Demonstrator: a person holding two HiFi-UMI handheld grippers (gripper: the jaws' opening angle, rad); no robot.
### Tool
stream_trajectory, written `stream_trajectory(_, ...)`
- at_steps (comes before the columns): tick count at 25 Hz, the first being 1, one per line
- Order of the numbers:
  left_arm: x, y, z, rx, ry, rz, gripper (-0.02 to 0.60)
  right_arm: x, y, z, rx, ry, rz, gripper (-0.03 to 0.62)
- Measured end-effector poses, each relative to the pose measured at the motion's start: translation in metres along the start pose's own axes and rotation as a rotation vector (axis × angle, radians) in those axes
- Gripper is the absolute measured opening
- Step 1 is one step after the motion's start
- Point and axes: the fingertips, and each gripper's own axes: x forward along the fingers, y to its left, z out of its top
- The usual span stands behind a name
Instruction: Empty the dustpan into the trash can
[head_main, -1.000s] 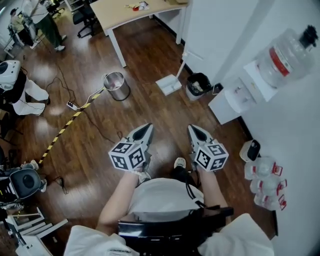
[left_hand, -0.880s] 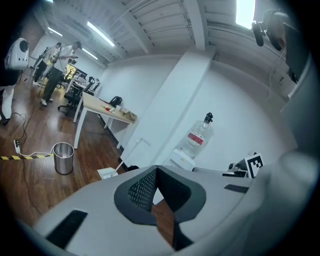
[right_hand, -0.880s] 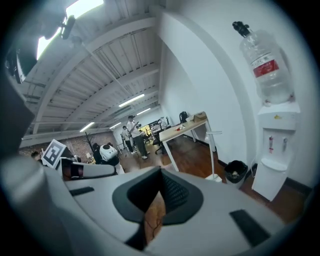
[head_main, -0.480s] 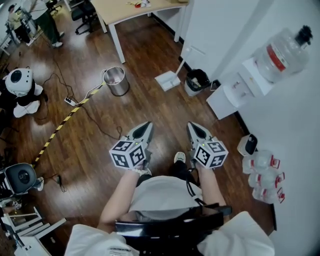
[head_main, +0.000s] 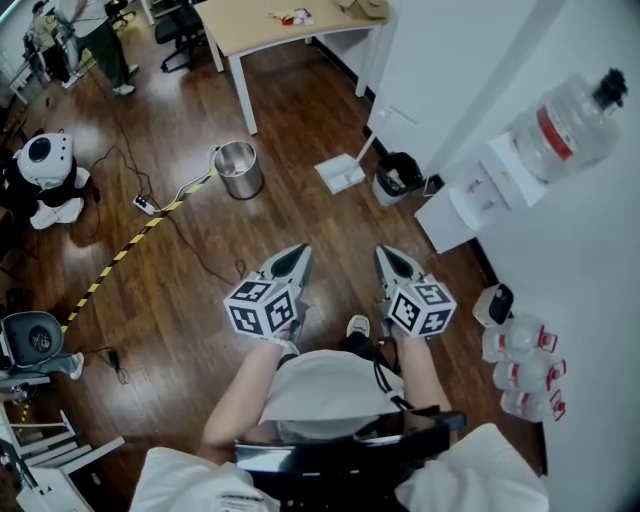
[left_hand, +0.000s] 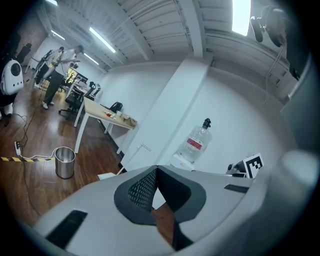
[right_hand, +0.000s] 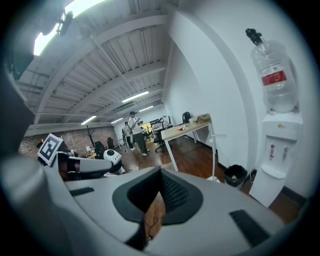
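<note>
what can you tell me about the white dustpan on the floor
The dustpan is white, plastic by its look: a flat squarish pan lying on the wooden floor, with a long thin handle standing up from it, capped by a short crossbar. It sits close beside the black trash can, near the white wall. Whether it touches the can, or holds any dirt, is too small to tell.

Glossy dark wood floor (head_main: 300, 215); shiny metal bucket (head_main: 237, 171); white plastic dustpan (head_main: 340, 173).
</note>
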Motion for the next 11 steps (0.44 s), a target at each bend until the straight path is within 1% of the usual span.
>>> stream_trajectory(11, 0.008, 0.007, 0.007, -0.009, -0.006, 0.009, -0.012, 0.012, -0.002, 0.004, -0.005, 0.012, 0.013, 0.000)
